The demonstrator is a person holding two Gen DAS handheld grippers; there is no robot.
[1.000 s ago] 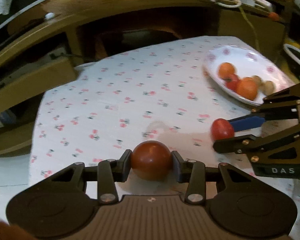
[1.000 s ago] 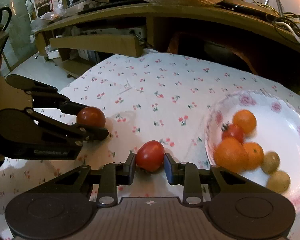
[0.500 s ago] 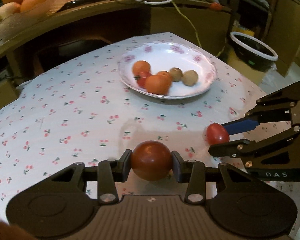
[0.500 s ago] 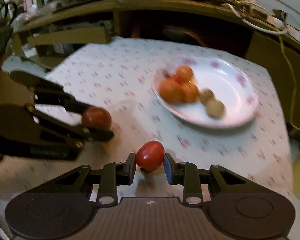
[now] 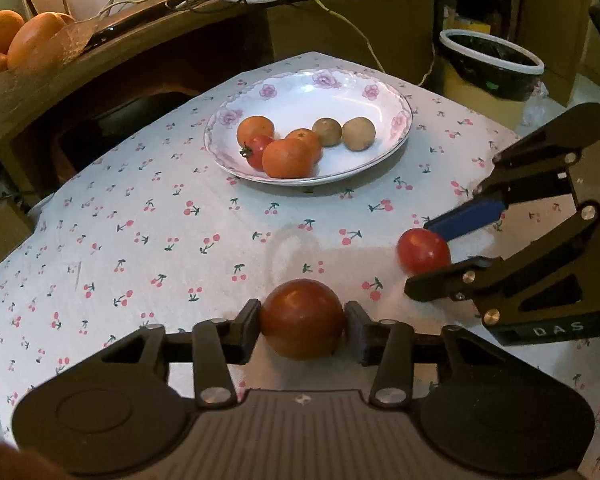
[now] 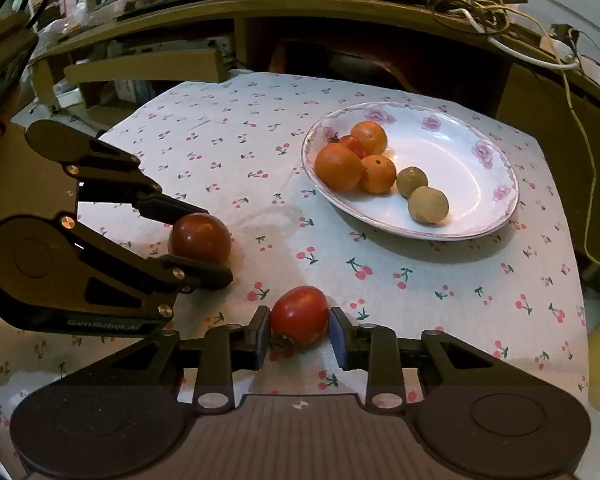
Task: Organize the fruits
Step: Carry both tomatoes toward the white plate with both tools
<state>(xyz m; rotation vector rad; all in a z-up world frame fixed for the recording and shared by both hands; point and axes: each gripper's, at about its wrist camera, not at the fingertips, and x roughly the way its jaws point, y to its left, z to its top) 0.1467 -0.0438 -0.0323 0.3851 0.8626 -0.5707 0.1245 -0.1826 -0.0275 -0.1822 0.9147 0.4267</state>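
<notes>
My left gripper (image 5: pixel 302 330) has a dark red tomato (image 5: pixel 302 318) between its pads, low over the cherry-print cloth. Its jaws are opening, though both pads still touch the tomato's sides. My right gripper (image 6: pixel 300 330) straddles a smaller bright red tomato (image 6: pixel 299 314) that rests on the cloth. Its jaws are opening, and a thin gap shows at the blue right pad. The two grippers sit side by side, left gripper (image 6: pixel 198 240) and right gripper (image 5: pixel 430 254) each seen from the other. Beyond them the white floral plate (image 5: pixel 380 100) holds oranges (image 5: pixel 288 158), a small tomato and two brownish fruits (image 5: pixel 358 133).
The small table's cloth (image 5: pixel 160 220) drops off at its edges on both sides. A wooden shelf (image 6: pixel 340 12) with cables and a fruit basket (image 5: pixel 16 44) runs behind it. A black bin (image 5: pixel 492 64) stands on the floor at the right.
Both hands swung across the table, so the plate now lies straight ahead. Each tomato stayed between its pads. The right pads have parted slightly from their tomato.
</notes>
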